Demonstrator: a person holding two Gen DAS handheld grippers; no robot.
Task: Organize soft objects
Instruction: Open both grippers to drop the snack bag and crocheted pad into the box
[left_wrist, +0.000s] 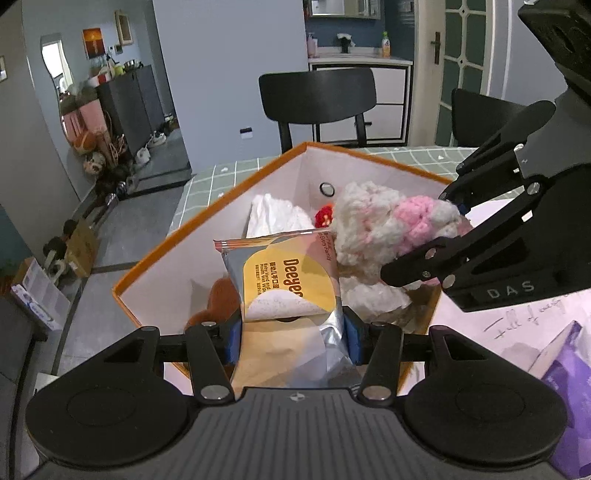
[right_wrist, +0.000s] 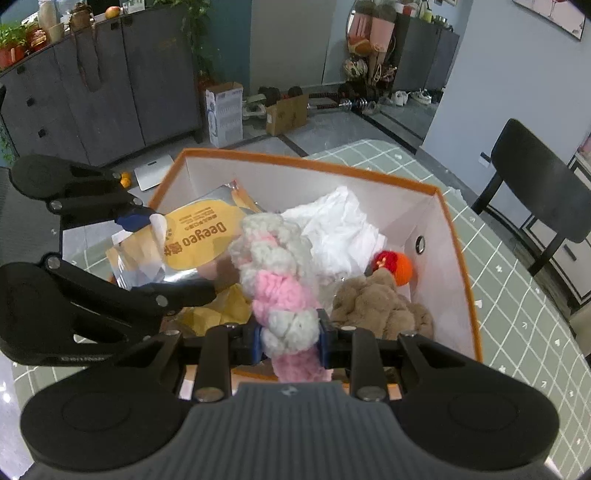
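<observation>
In the left wrist view, nearest to us, the left gripper (left_wrist: 293, 338) has its blue pads clamped on the lower end of a wet-wipes pack (left_wrist: 284, 280), which stands up over the near wall of the orange-rimmed box (left_wrist: 207, 218). Beyond the pack, inside the box, lie a white cloth (left_wrist: 275, 216) and a small red toy (left_wrist: 324, 216) by the far wall. To the right of the pack, over the box, the right gripper (left_wrist: 454, 236) comes in holding a pink-and-white knitted piece (left_wrist: 384, 225).

To place these well, we judge that we should bring each item fully past the box rim and low over a free patch before letting go, one hand at a time, so the floppy knit does not drape over the wall and the pack does not tip out.

In the right wrist view, nearest to us, the right gripper (right_wrist: 291, 341) pinches the knitted piece (right_wrist: 275, 273) between its pads, the rest of it hanging over the box (right_wrist: 458, 258). Only here do we see a tan plush toy (right_wrist: 380, 302) lying in the box right of the knit, and the orange side of the red toy (right_wrist: 393, 264). The left gripper (right_wrist: 173, 258) shows at the box's left edge, gripping the pack (right_wrist: 195, 236).
</observation>
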